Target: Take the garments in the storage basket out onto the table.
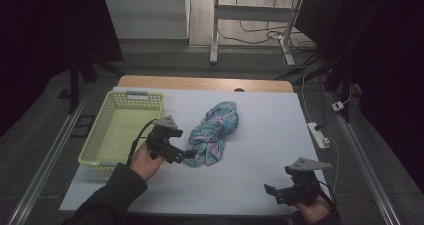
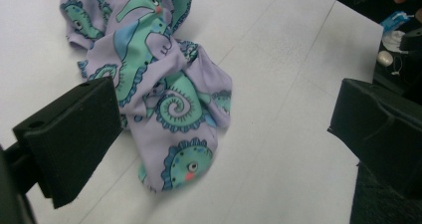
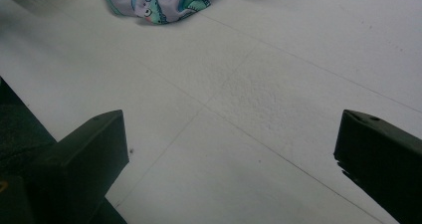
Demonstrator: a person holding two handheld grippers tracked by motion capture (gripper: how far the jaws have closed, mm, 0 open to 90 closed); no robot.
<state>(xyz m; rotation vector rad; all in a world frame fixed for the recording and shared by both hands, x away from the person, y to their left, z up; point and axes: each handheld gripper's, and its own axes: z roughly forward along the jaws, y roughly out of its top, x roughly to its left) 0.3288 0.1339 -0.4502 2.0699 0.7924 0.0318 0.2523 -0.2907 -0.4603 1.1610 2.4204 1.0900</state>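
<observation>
**Currently: left gripper lined up on the seahorse cloth, nothing gripped yet**

The left gripper (image 1: 181, 154) is held with its jaws spread wide and empty, just short of the near end of the crumpled seahorse-print cloth (image 1: 214, 131). In the left gripper view the cloth (image 2: 164, 89) lies between and ahead of the two jaws, its lowest fold closest to the gripper; contact cannot be confirmed. The wide opening is judged to be a pre-grasp setting, sized to take a thick bunch of fabric.

The yellow-green plastic basket (image 1: 121, 130) sits just to the outer side of the left gripper, empty; it is probably placed there as the drop point, so a short carry is needed.

The right gripper (image 1: 274, 190) is parked well apart from the cloth, jaws also wide open and holding nothing. Ahead of it only a corner of the cloth (image 3: 159, 2) is seen far off; likely kept clear until needed.

Surface: a pale sheet-covered table (image 1: 260, 135) with faint crease lines, a wooden edge at the far side. Room: dim, grey floor, a power strip (image 1: 318, 135) and cables beyond the right gripper, desk legs farther back.
</observation>
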